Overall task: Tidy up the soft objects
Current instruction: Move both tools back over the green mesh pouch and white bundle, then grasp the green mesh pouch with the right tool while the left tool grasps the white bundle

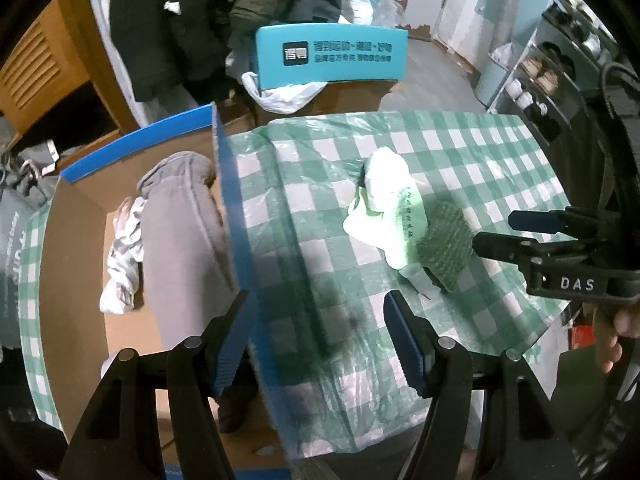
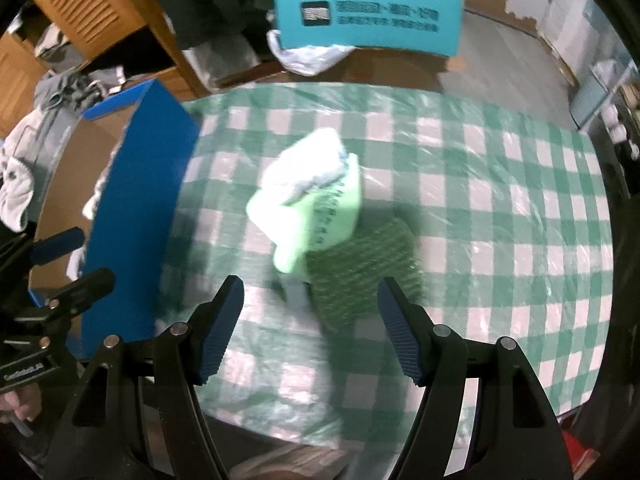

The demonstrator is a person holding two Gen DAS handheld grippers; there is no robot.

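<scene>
Green knitted cloth [image 2: 362, 270] just ahead of right gripper [image 2: 310, 330], spread, empty.

The checked desk [image 2: 500, 208] is bare and wide on the right side, but the tall blue box wall [image 2: 132, 216] blocks the left, and the green cloth pile [image 2: 320, 208] sits in the middle.

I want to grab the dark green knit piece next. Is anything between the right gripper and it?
Nothing blocks the open right gripper. But the light green bag overlaps the dark green knit piece at its far edge.
</scene>
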